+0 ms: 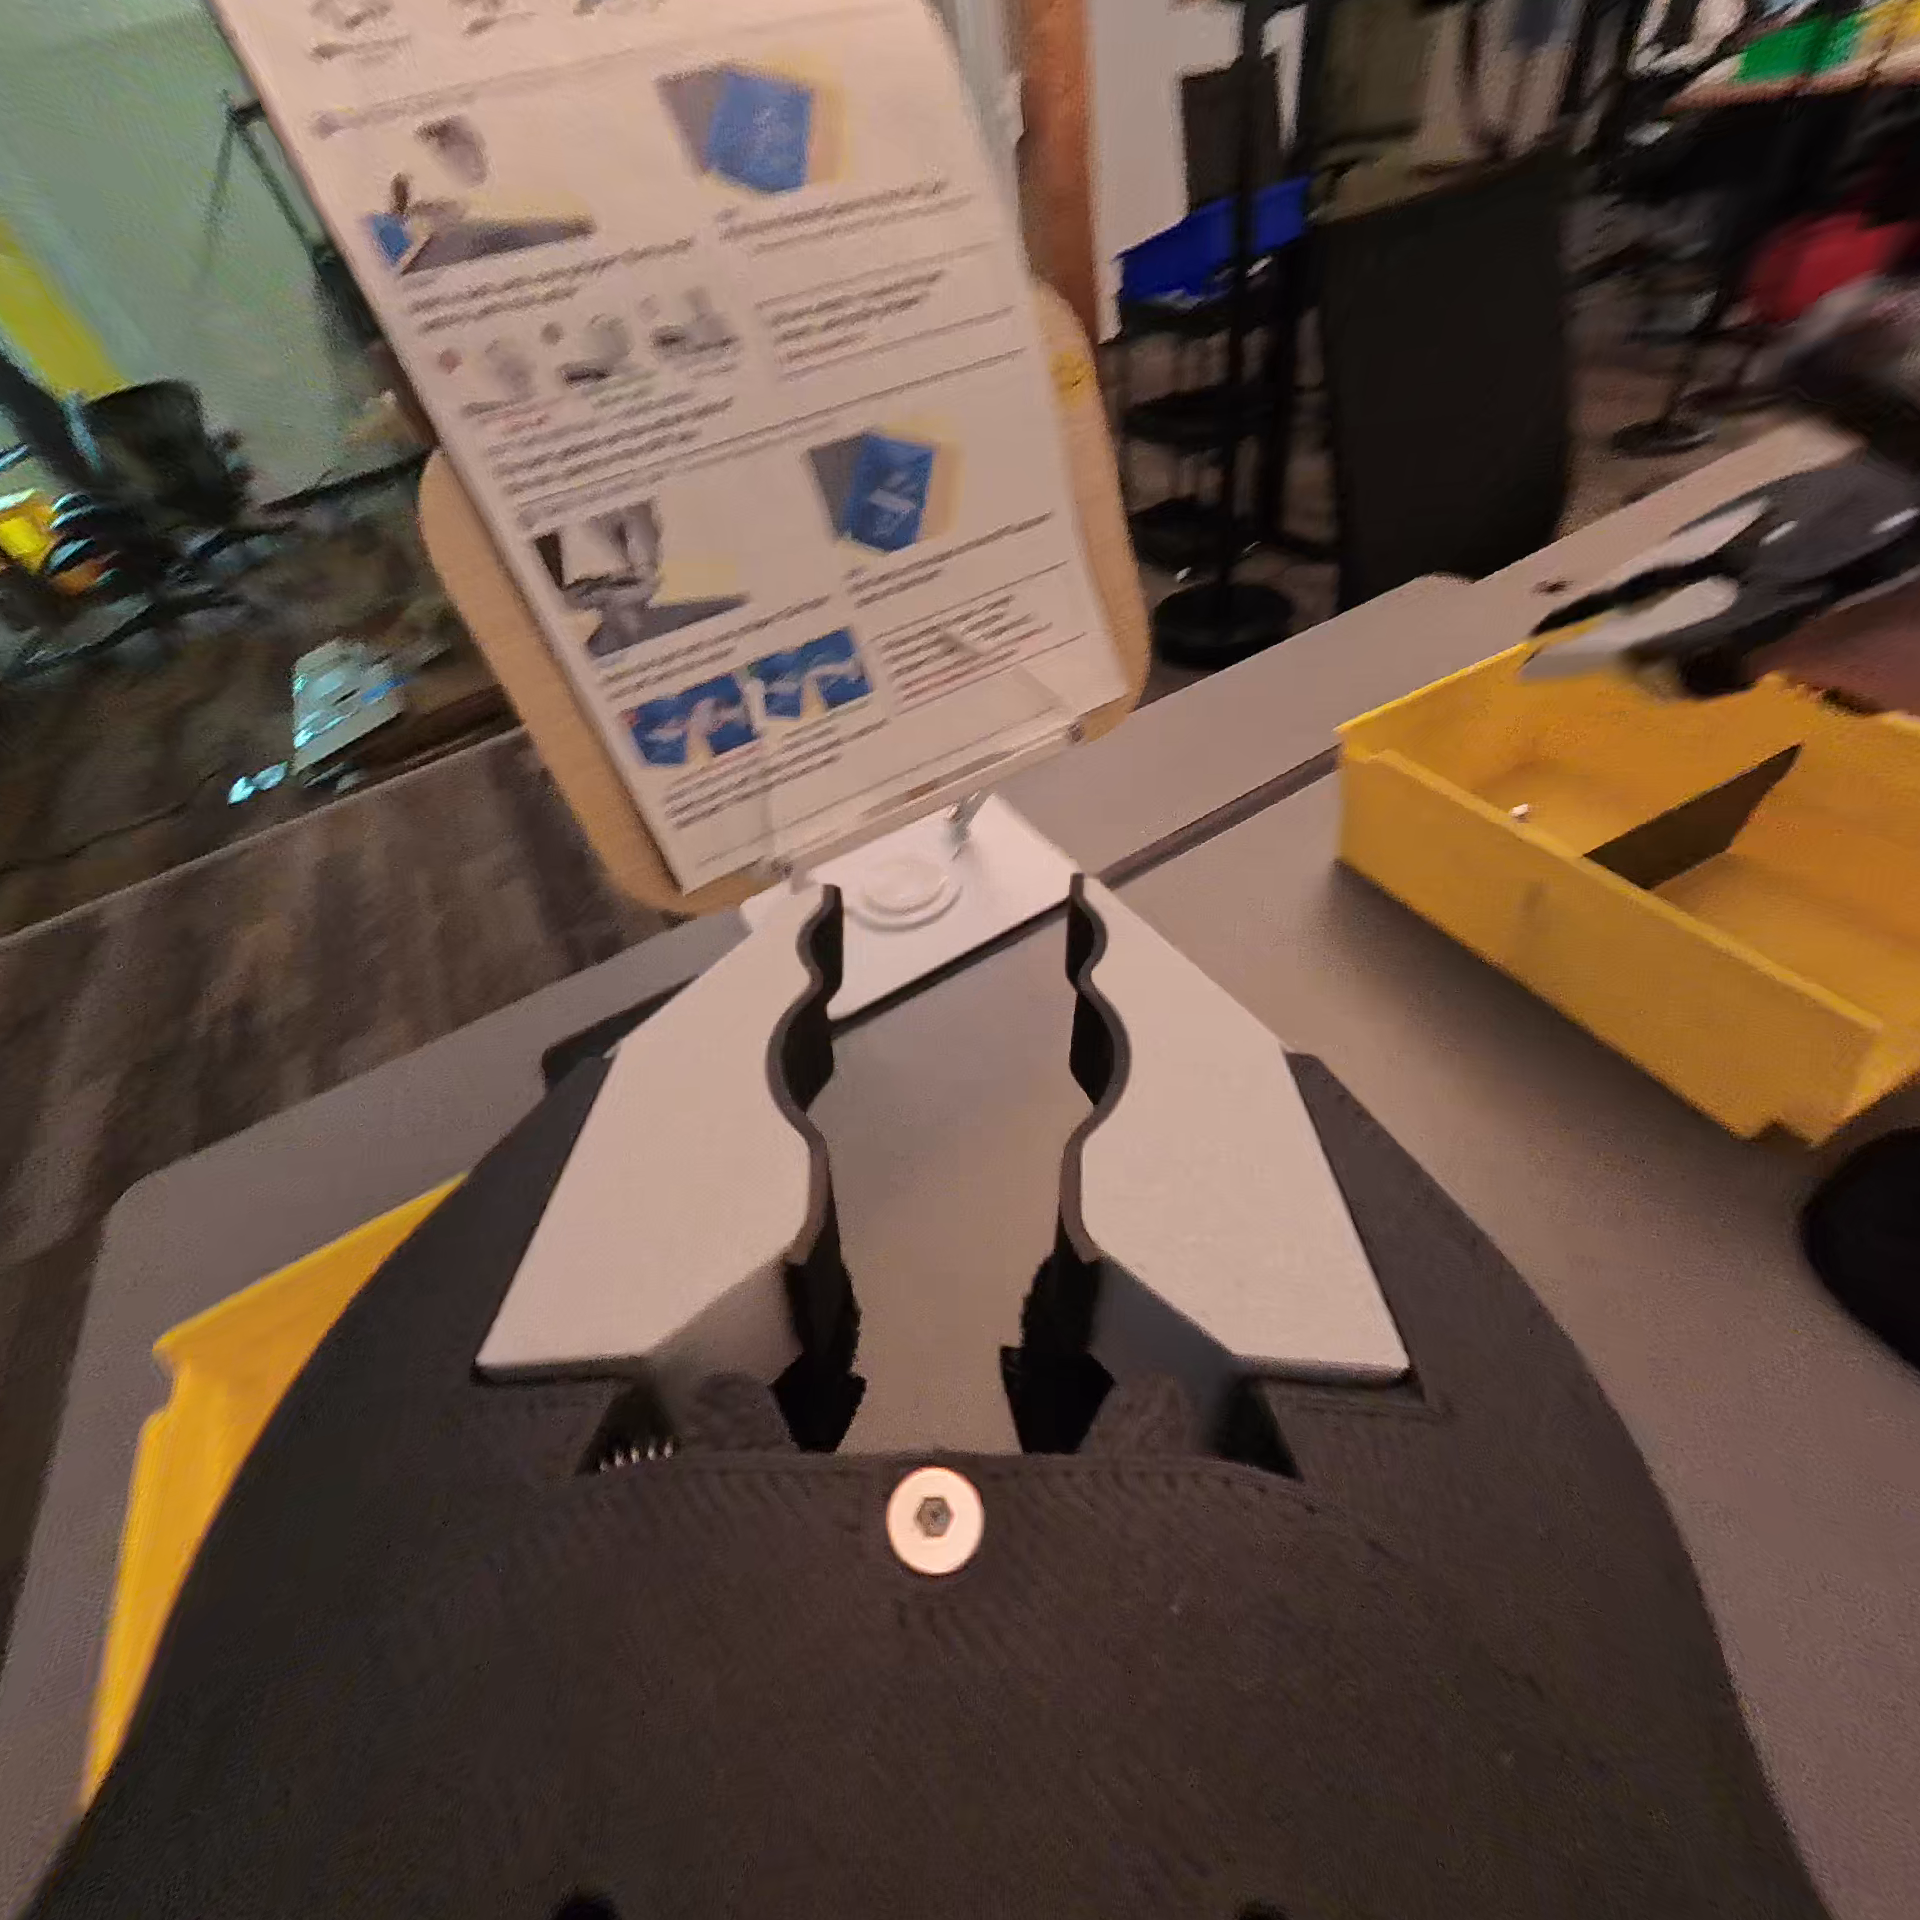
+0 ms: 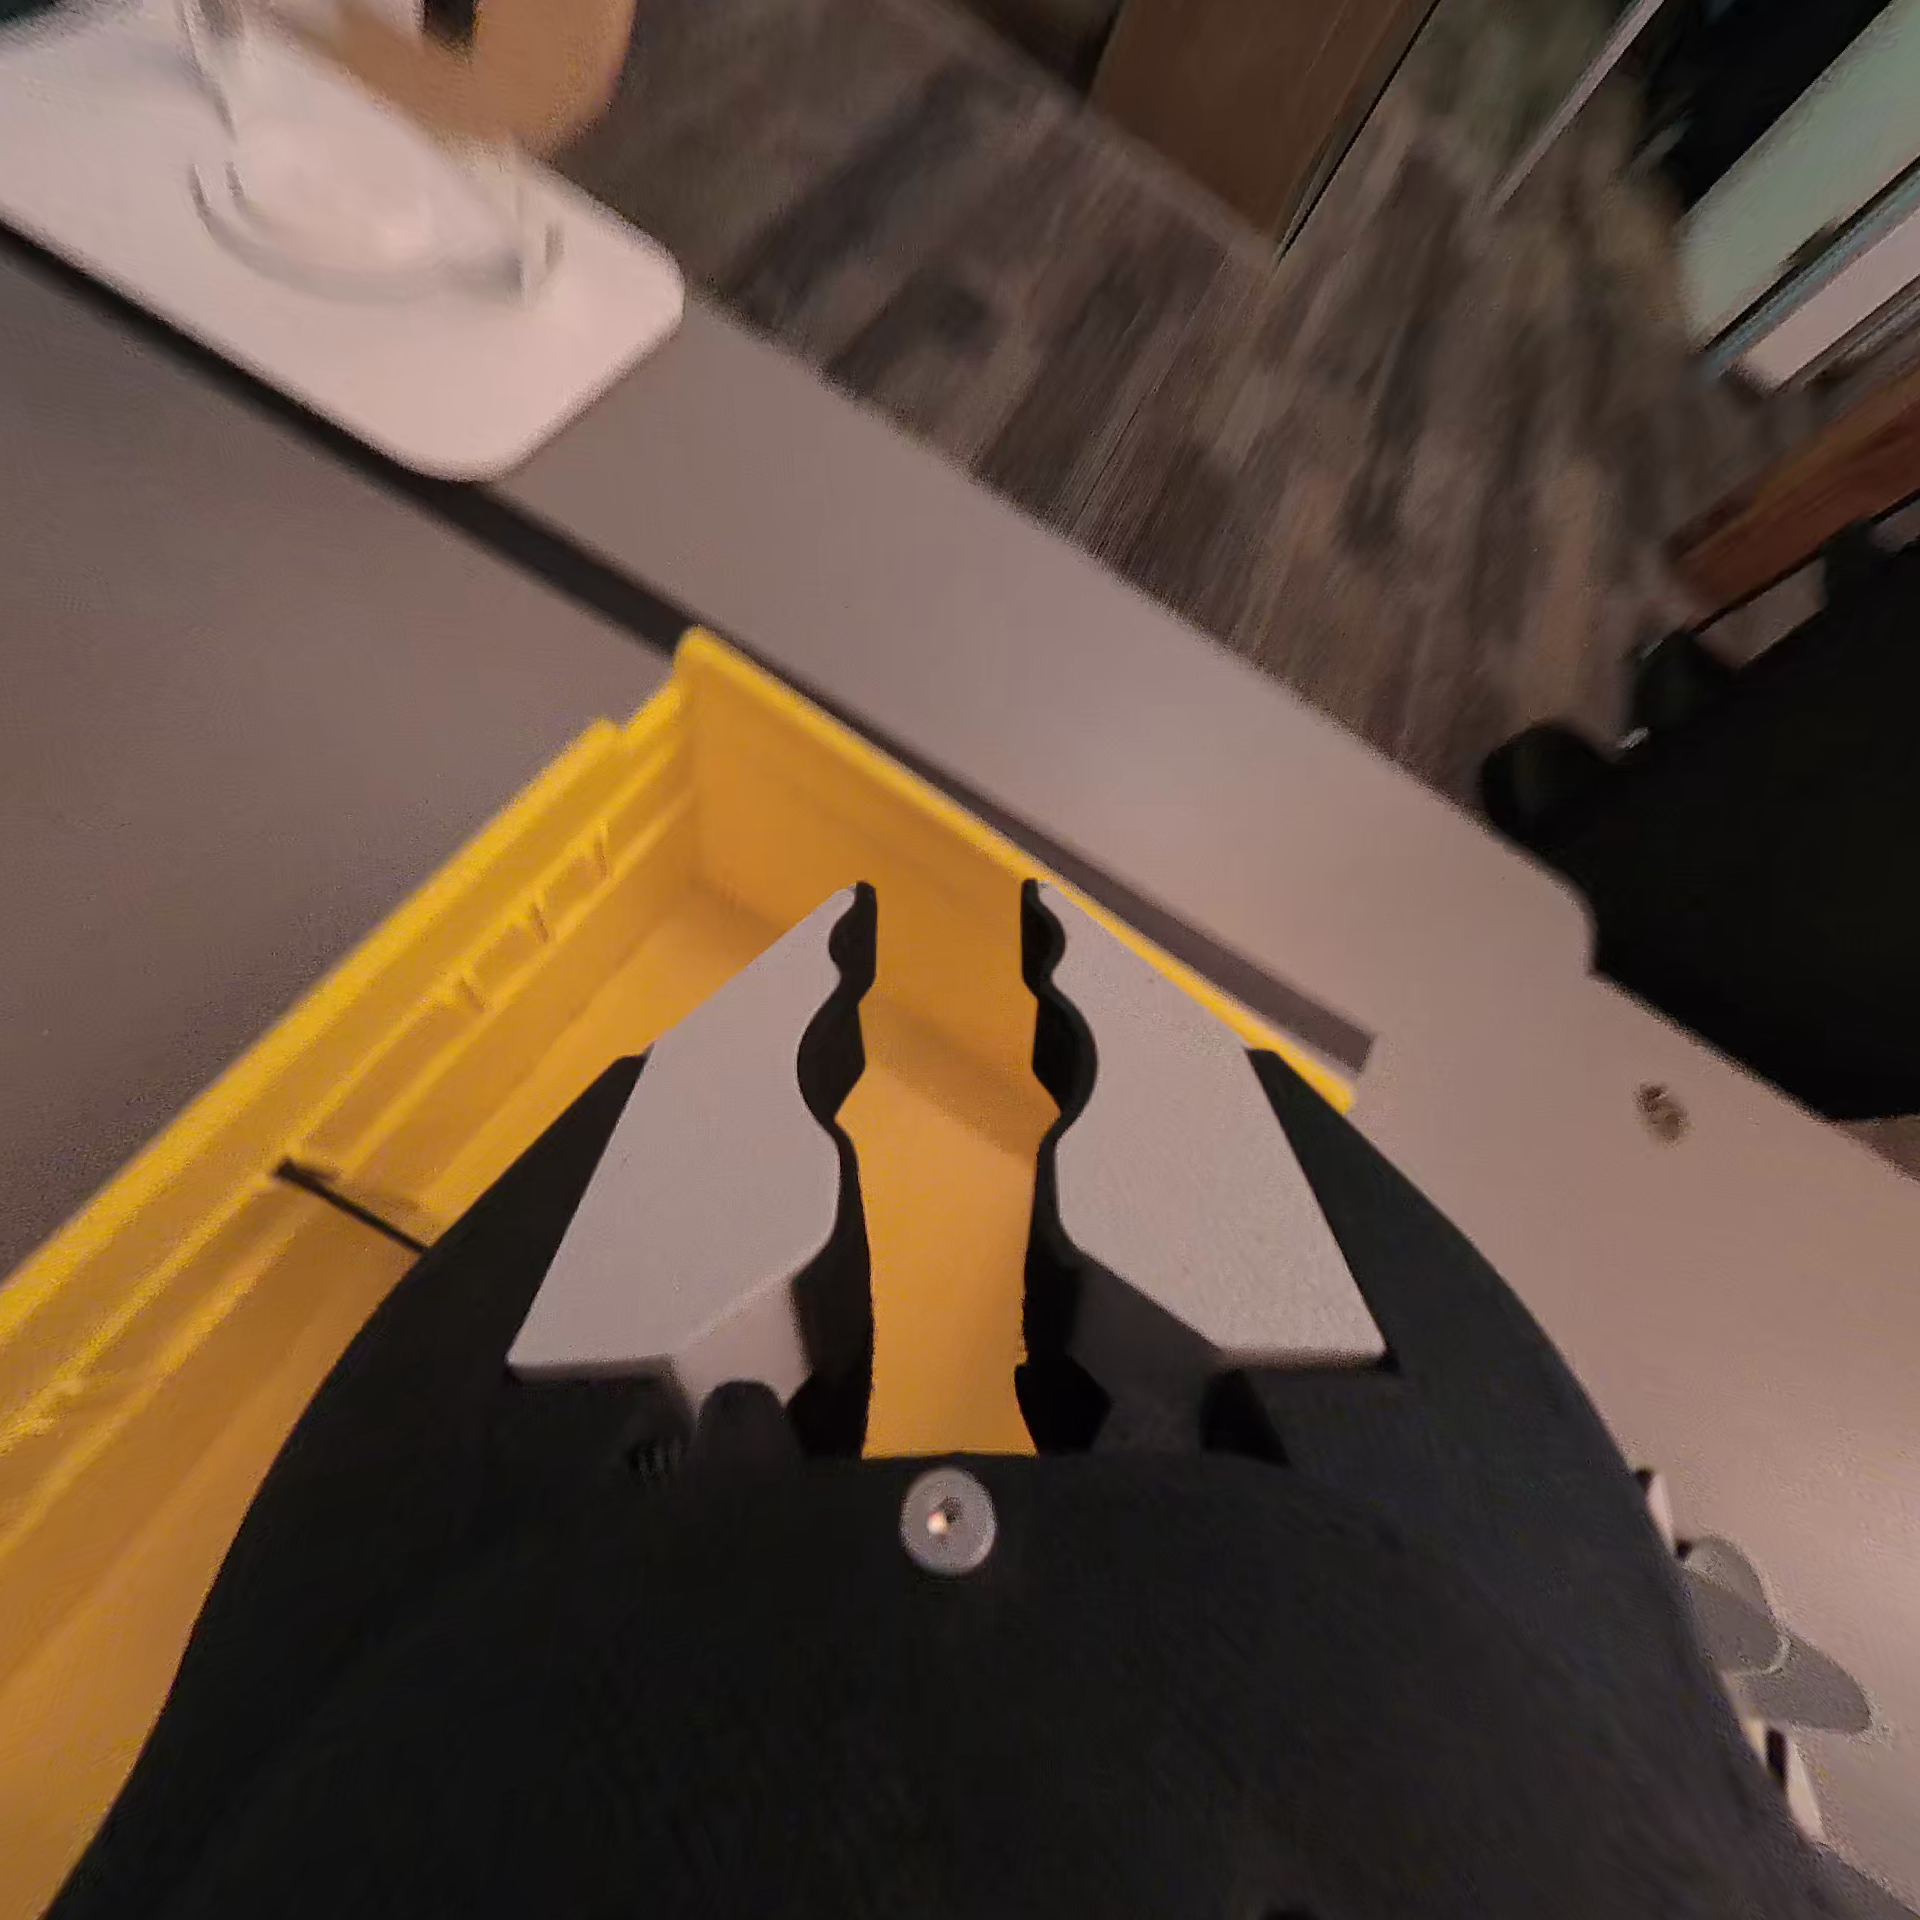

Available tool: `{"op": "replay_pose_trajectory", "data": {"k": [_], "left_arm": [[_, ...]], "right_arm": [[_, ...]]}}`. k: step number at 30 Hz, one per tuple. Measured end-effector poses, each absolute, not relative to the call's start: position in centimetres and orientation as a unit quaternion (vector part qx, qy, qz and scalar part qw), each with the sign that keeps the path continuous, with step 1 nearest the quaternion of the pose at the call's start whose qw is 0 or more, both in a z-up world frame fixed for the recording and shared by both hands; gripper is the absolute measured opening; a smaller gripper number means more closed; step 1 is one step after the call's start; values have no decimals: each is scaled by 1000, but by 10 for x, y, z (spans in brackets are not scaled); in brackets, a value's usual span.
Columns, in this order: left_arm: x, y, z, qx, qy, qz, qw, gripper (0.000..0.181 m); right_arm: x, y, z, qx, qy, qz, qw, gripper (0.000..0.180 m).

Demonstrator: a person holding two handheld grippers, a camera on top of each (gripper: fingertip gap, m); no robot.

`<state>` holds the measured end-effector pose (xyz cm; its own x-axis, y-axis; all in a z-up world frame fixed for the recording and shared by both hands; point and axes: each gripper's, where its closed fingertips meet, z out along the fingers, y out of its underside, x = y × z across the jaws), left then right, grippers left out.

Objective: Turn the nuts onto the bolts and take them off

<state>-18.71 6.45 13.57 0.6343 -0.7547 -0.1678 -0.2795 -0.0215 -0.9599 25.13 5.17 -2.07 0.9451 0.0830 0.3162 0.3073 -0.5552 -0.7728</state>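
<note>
Left gripper (image 1: 951,904): jaws apart, nothing between, hovering over grey table (image 1: 1299,1299), aimed at sign stand (image 1: 727,416). Right gripper (image 2: 940,899): jaws parted, nothing held, poised over yellow bin (image 2: 343,1060). Small silvery piece (image 1: 1519,811) on bin floor in left view, possibly nut; too small to tell. No bolts visible. Judged: no threading begun, whole task left.

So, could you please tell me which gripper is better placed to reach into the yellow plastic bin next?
Right, probably. The right gripper hangs open directly over the yellow plastic bin, fingertips pointing inside. The left gripper is open over the bare grey table, beside the bin.
</note>
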Motion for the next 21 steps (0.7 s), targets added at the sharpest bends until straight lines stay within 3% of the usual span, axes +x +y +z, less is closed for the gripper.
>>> {"op": "replay_pose_trajectory", "data": {"k": [1,7,13,18,21], "left_arm": [[-195,66,132,-698,371,-190,582,42],[-230,68,85,-777,367,-152,489,40],[-293,87,27,-872,299,-49,385,35],[-339,113,-6,-915,197,-64,347,38],[-356,128,-36,-935,150,-88,309,31]], "right_arm": [[250,51,-3,-855,-109,-132,489,27],[232,40,53,-799,-116,-142,572,27],[221,41,32,-829,-141,-120,527,31],[214,39,10,-852,-174,-124,479,32],[202,39,6,-855,-190,-97,473,33]]}}
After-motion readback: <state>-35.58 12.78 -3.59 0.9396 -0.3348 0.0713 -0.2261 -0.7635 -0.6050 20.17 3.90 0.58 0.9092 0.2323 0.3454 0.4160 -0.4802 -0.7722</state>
